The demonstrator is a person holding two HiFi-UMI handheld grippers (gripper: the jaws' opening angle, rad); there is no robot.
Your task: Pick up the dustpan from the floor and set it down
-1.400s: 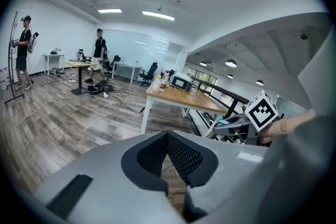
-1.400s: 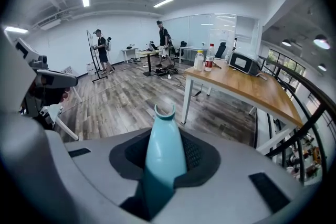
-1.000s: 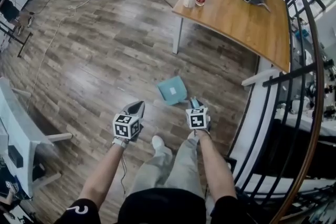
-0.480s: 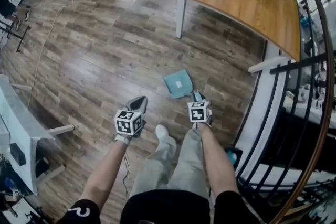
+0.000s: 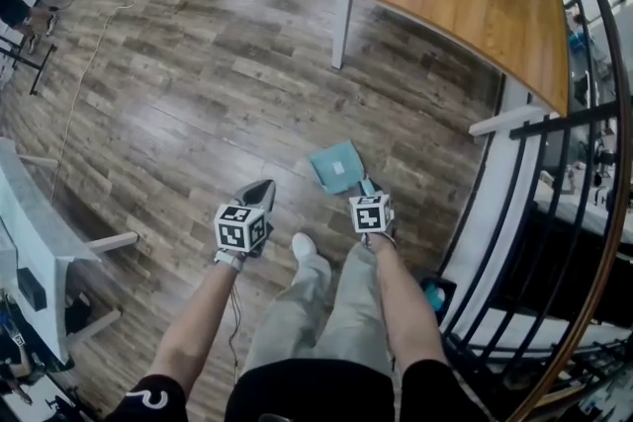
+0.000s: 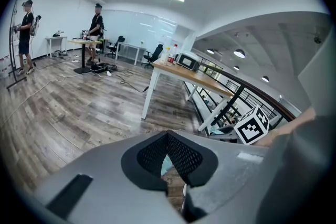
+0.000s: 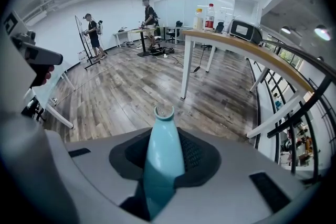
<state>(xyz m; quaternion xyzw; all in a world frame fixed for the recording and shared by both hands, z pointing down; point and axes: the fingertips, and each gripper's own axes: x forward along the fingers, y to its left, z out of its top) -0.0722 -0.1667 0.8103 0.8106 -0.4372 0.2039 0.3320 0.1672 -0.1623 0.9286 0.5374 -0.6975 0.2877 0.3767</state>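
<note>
Dustpan (image 5: pixel 336 165) lower in right gripper (image 5: pixel 368 187) | handle (image 7: pixel 163 157) clamped, half hidden overhead

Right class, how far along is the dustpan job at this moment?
Done: the right gripper is shut on the handle of the teal dustpan. In hand: it holds the pan near the wood floor; contact is unclear. Still to do: setting it down and letting go. The left gripper is empty.

Black sleeves (image 5: pixel 148 397), seemingly pale trousers (image 5: pixel 326 311); left tool (image 5: pixel 263 187), right tool (image 5: pixel 368 188): grey, with marker cubes (image 5: pixel 240 228).
</note>
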